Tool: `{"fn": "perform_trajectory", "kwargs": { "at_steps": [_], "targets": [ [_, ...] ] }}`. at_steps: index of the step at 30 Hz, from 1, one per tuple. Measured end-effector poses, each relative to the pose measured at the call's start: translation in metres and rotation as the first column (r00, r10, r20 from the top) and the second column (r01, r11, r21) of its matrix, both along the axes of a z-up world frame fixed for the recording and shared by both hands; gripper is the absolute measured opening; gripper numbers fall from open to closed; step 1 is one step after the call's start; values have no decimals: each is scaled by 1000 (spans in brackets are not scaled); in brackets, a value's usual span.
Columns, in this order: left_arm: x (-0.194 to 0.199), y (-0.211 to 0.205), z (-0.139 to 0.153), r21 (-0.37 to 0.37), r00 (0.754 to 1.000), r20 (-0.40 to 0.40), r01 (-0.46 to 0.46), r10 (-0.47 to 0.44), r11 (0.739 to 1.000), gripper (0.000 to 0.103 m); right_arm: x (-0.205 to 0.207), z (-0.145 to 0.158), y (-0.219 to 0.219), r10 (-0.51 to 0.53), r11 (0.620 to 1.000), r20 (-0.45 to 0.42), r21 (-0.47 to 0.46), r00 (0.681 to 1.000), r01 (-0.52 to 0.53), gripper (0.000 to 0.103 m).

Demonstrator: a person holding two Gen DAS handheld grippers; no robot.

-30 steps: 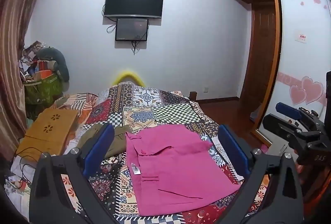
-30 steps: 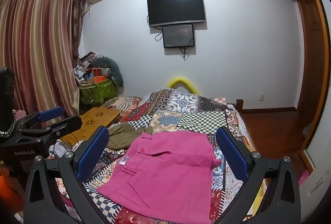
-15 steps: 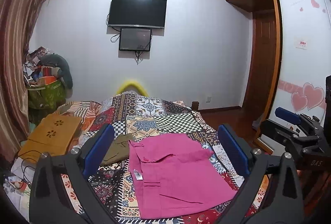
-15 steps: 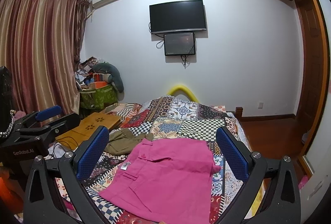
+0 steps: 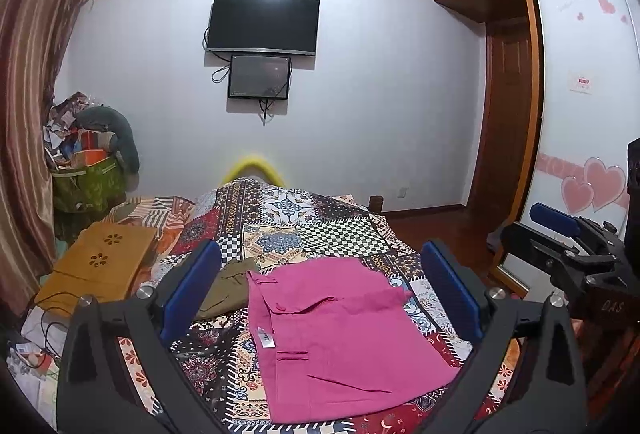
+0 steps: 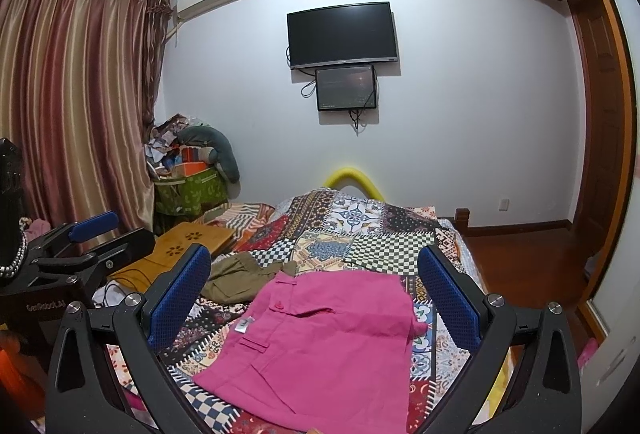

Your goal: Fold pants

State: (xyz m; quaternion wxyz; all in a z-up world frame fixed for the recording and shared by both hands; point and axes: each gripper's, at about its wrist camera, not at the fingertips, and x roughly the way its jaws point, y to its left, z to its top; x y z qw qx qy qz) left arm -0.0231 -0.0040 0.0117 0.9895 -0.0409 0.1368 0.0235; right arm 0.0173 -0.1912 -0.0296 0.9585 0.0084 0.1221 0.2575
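Pink pants point(image 5: 340, 338) point(image 6: 324, 342) lie folded into a flat rectangle on the patchwork bedspread point(image 5: 304, 230) point(image 6: 352, 230), a white label showing at their left edge. My left gripper point(image 5: 320, 294) hangs open above them with nothing between its blue pads. Held just as high over the same pants, my right gripper point(image 6: 314, 296) is open and empty too. Each gripper shows at the edge of the other's view: the right one point(image 5: 568, 238) at the far right, the left one point(image 6: 86, 240) at the far left.
An olive-green garment point(image 5: 228, 286) point(image 6: 240, 276) lies crumpled left of the pants. A wooden lap table point(image 5: 100, 266) point(image 6: 176, 250) rests at the bed's left side. Behind it stands a pile of clutter point(image 6: 188, 169). The door point(image 5: 508, 113) and bare floor point(image 6: 516, 254) are to the right.
Both grippers have risen and tilted up, so the pants sit lower and smaller in view and more wall shows. The pants have not moved.
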Motion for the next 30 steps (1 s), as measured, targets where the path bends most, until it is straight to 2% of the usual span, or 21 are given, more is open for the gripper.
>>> {"fn": "perform_trajectory", "kwargs": {
  "at_steps": [7, 30],
  "targets": [
    [5, 0, -3, -3, 1000, -19, 15, -15, 1000, 101, 0, 0, 0, 1, 1000, 0, 1, 1000, -1, 103],
    [7, -7, -4, 8, 1000, -10, 27, -27, 1000, 101, -2, 4, -2, -18, 1000, -2, 1, 1000, 18, 103]
  ]
}}
